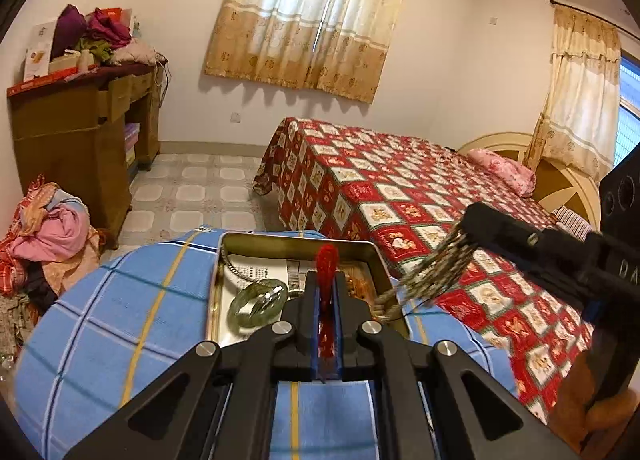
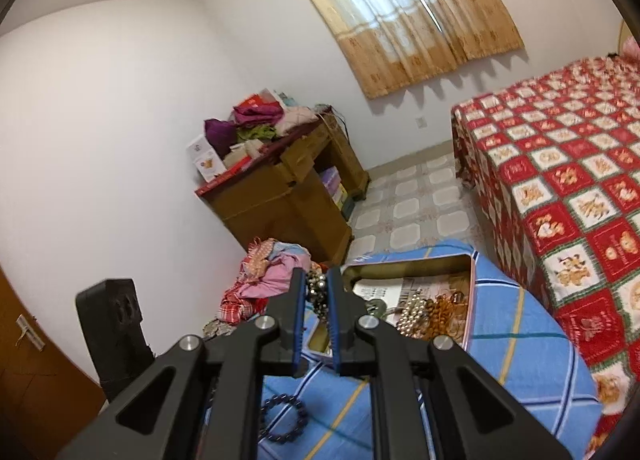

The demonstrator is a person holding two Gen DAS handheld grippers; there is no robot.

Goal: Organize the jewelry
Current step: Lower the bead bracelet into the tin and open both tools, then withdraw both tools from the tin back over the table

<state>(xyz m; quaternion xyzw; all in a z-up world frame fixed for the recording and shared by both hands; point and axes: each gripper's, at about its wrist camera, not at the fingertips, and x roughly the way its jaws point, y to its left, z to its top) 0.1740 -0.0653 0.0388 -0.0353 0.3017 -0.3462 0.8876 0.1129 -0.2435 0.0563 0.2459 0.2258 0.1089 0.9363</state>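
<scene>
Left gripper [image 1: 327, 292] — jaws pressed on a red tassel cord [image 1: 327, 260], held above the open tin [image 1: 224, 260] on the blue plaid cushion [image 1: 120, 320]. Right gripper [image 2: 316, 292] — jaws pinching a beaded strand [image 2: 318, 296] that hangs down over the tin's edge. Strand looks light, limp and swingy; beads likely slick, so grip across several beads near the middle. A green bangle [image 1: 258, 302] lies in the tin — rigid, probably brittle; take it by the rim. A dark bead bracelet [image 2: 284, 418] rests on the cushion, outside the tin.
</scene>
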